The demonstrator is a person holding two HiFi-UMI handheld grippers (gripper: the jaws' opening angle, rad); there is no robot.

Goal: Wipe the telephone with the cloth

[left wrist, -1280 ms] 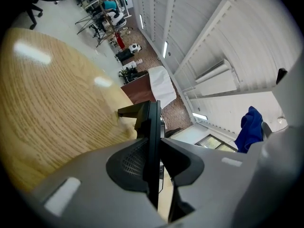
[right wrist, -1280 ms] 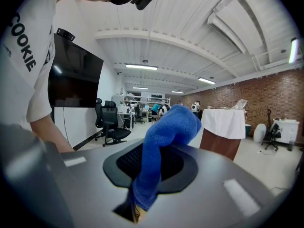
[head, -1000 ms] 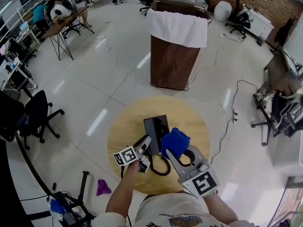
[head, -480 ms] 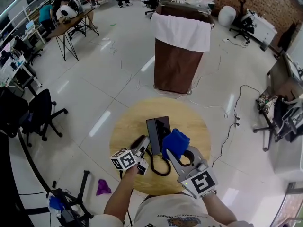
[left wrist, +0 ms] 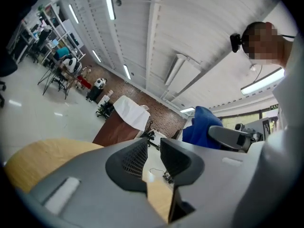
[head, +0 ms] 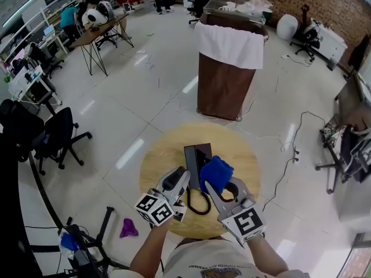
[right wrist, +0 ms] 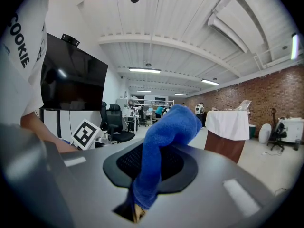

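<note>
Starting on the left: the left gripper [head: 177, 177] hangs over the near-left part of the round tabletop [head: 159, 155], pointing roughly level. Its jaws have just been closing and are now only a narrow slit apart with nothing between them; you can see straight through the gap in the left gripper view. I can't tell whether a handset sits under it, since the gripper covers that spot in the head view. In the middle of the tabletop is the telephone [head: 196, 154], a black body lying flat, with its coiled cord [head: 198, 204] looping toward the person. Just beside its near-right corner is the blue cloth [head: 216, 171], bunched up and pinched firmly in the jaws of the right gripper [head: 221, 185], with a good wad sticking out past the tips. My guess is the wiping hasn't properly started, so the job now is getting that wad flat onto the phone. If it were me, I'd tilt the right gripper down so the cloth meets the surface instead of the hard jaw tips. Keep the pinch tight so nothing slips out, and go in long light strokes along the body. The phone looks light and would probably slide, so I'd park the left gripper against its left edge to steady it. Keep both grippers clear of the cord so it doesn't snag and drag everything.
</note>
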